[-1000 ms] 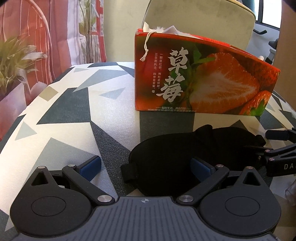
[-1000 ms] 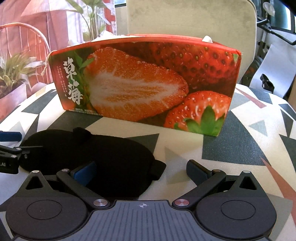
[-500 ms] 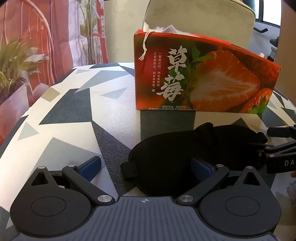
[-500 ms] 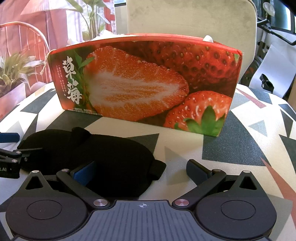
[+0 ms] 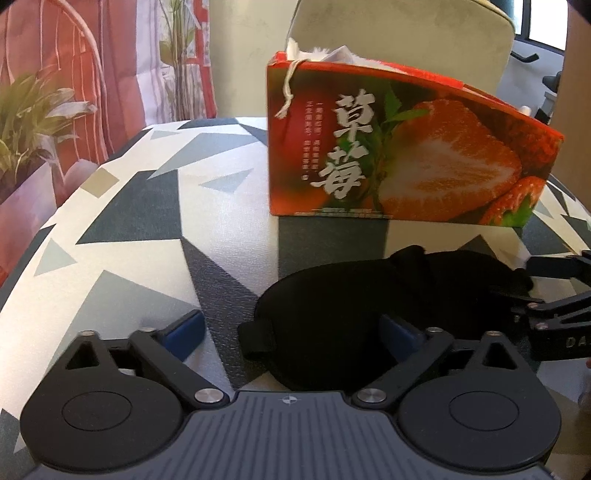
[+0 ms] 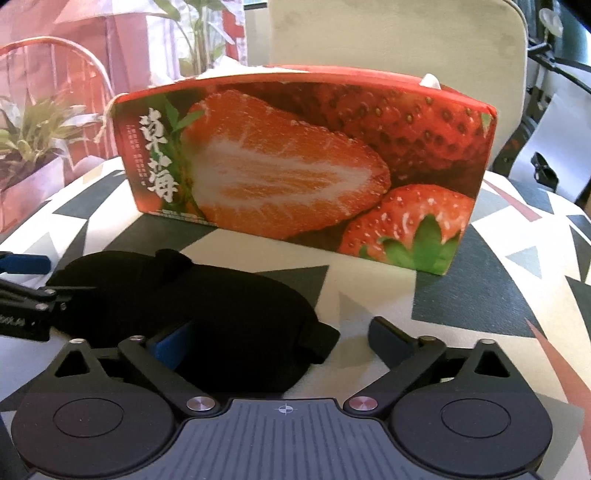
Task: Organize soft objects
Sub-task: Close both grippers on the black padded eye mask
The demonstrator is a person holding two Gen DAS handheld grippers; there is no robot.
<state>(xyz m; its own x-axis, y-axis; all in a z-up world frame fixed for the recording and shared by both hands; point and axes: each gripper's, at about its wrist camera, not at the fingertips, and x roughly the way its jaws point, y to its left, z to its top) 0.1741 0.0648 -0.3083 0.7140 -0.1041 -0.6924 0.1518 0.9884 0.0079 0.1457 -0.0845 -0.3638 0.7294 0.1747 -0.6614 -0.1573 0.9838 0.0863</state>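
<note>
Low at 6 o'clock in each wrist view sits that gripper's own black body.

L gripper [image 5: 291,330]: jaws spread wide, have just been closing a little; pads not pressing anything. Blue pad of one finger [image 5: 184,328] at 8 o'clock rests over bare tablecloth; other finger at 4 o'clock lies over the eye mask [image 5: 354,306]. Mask's strap-tab end sits between the two fingers, untouched by the 8 o'clock pad. State: released, nothing gripped.

R gripper [image 6: 280,338]: jaws also wide, likewise just closing slightly. Blue-padded finger [image 6: 171,341] at 8 o'clock is over the mask; dark finger at 4 o'clock is over tablecloth, apart from the mask. Mask's other strap tab lies between them. State: released. Cannot tell whether the inner pads touch the fabric or hover just above it.

Each gripper shows in the other's view: R gripper at 3 o'clock edge of L view, L gripper at 9 o'clock edge of R view, both at the mask's ends.

Eye mask: black, soft, lying flat on the table [image 5: 122,221], w/ geometric grey/white/dark triangle cloth.

Beyond mask, toward 12 o'clock: strawberry box [image 6: 306,162], red carton standing upright, near the mask but apart from it. White string [image 5: 290,92] hangs off its upper corner; white soft material pokes out the top.

Behind box: pale chair back [image 6: 399,33]. At 9–10 o'clock: potted plant [image 5: 33,125], red/white curtain.
</note>
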